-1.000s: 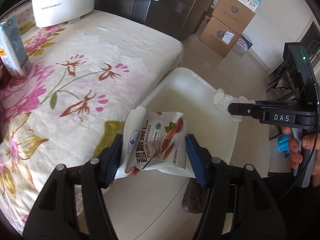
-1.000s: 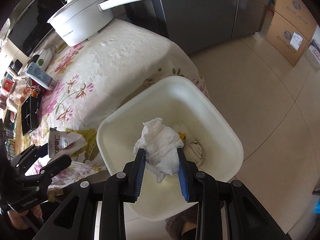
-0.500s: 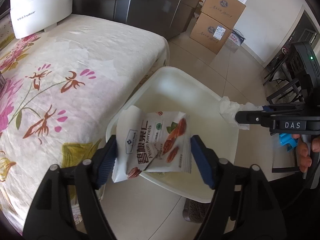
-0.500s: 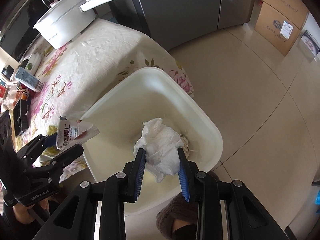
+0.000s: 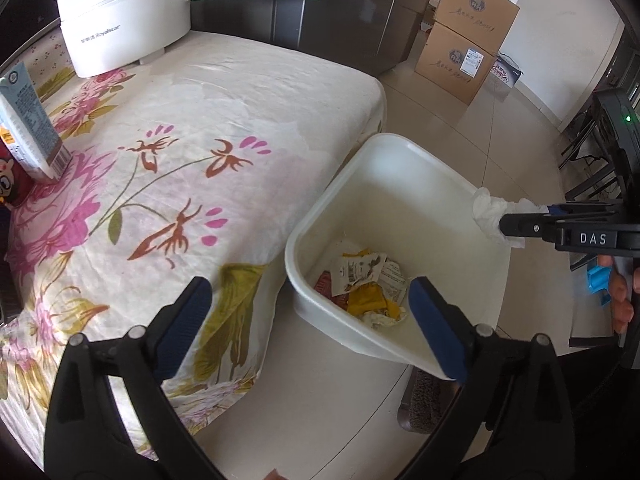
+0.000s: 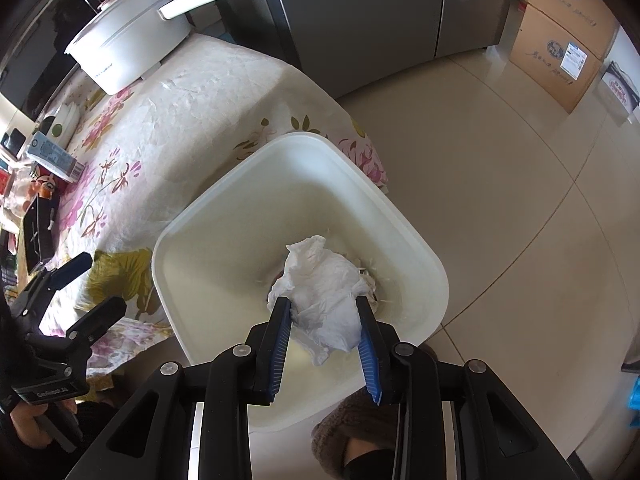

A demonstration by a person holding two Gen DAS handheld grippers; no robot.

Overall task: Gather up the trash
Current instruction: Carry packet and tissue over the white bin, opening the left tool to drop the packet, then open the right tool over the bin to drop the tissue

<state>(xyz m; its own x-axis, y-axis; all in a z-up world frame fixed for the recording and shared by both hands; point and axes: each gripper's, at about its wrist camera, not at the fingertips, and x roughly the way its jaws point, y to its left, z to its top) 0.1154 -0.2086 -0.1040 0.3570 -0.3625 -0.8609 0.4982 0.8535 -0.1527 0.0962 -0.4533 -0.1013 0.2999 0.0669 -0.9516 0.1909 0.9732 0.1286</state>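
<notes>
A white plastic bin [image 5: 404, 148] stands on the floor beside the table's corner, also in the right wrist view [image 6: 400, 216]. Crumpled wrappers and paper [image 5: 366, 284] lie at its bottom. My left gripper [image 5: 310, 308] is open and empty over the bin's near rim and the table edge. My right gripper [image 6: 322, 322] is shut on a crumpled white tissue [image 6: 324, 292] and holds it above the bin's inside. The tissue also shows in the left wrist view [image 5: 490, 212] at the bin's right rim.
The table wears a floral cloth [image 5: 172, 168]. A white electric pot [image 5: 124, 16] with a long handle stands at its far end, a blue-grey carton [image 5: 28, 124] at the left. Cardboard boxes [image 5: 468, 36] stand on the tiled floor [image 6: 520, 184] behind.
My left gripper has opened and the pecan snack bag is gone from its jaws. The right gripper has stayed over the bin with the tissue.
</notes>
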